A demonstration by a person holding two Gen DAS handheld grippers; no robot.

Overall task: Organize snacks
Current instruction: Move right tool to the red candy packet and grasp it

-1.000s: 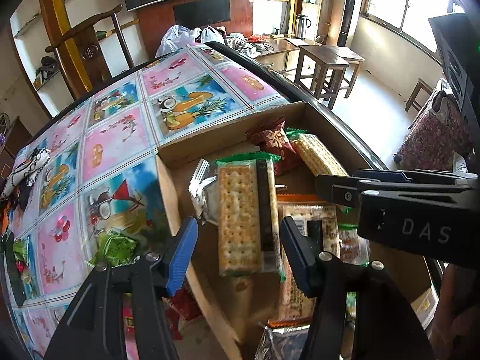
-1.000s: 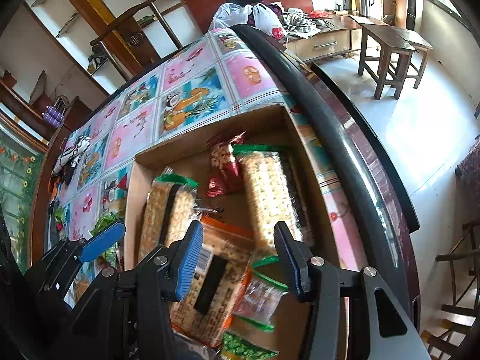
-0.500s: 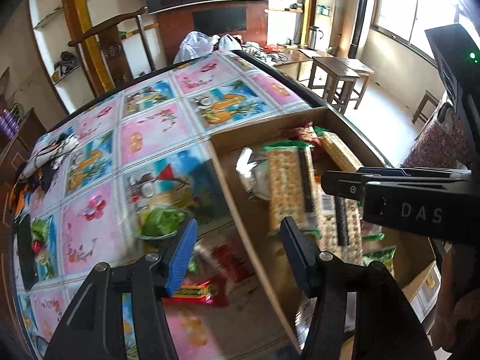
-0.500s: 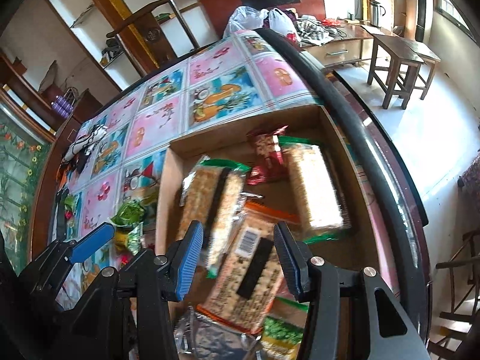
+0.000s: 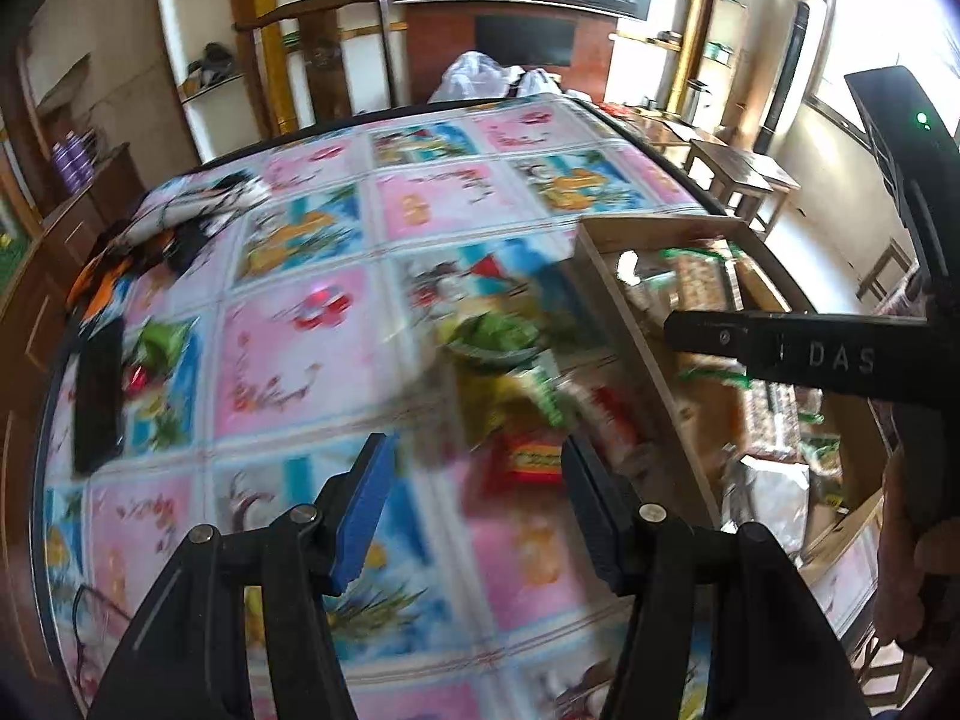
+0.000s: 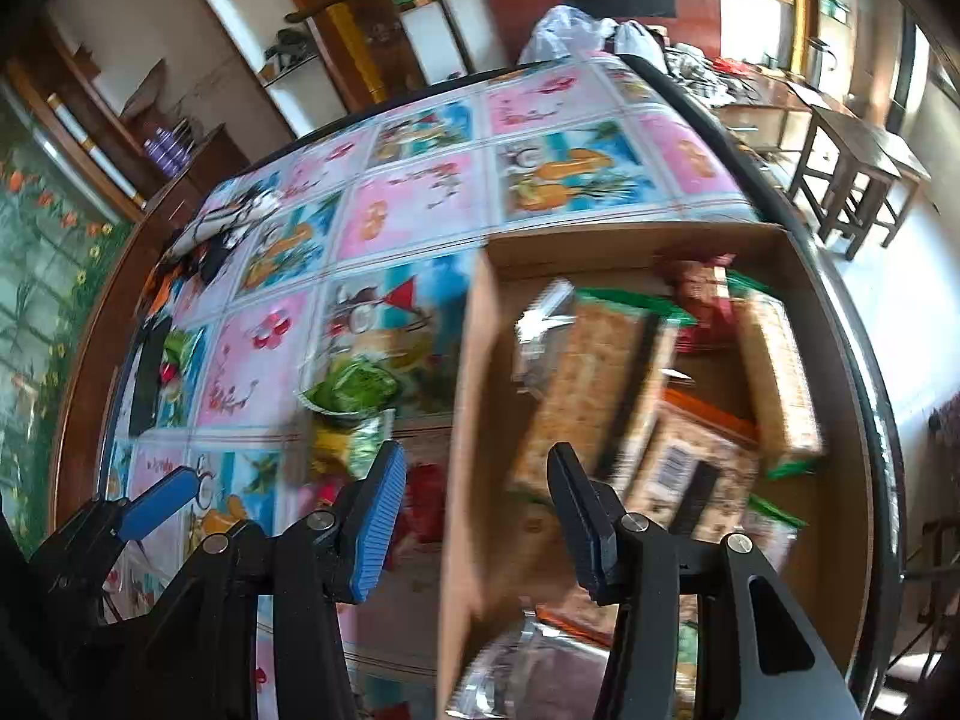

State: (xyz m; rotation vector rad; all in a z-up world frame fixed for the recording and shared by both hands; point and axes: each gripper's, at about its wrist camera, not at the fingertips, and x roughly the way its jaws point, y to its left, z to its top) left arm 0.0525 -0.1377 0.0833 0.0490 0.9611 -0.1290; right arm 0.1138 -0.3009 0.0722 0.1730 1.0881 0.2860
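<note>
A cardboard box (image 6: pixel 474 372) on the table holds several cracker packs (image 6: pixel 576 384) and a red snack bag (image 6: pixel 699 285); it also shows in the left wrist view (image 5: pixel 606 276). Loose snacks lie left of the box: a green pack (image 5: pixel 492 336), also in the right wrist view (image 6: pixel 354 384), and a red pack (image 5: pixel 531 459). My left gripper (image 5: pixel 474 510) is open and empty, above the tablecloth just short of the red pack. My right gripper (image 6: pixel 477 519) is open and empty, over the box's left wall. Both views are motion-blurred.
A patterned pink and blue tablecloth (image 5: pixel 300 354) covers the round table. A black phone-like slab (image 5: pixel 99 390) and a bundle of cloth (image 5: pixel 180 222) lie at the left. A wooden chair (image 6: pixel 366 12) stands behind; stools (image 6: pixel 852 156) stand at the right.
Both grippers swung left, away from over the box's contents. The left one went from above the cracker packs to above the loose snacks. Both stayed open and empty.
</note>
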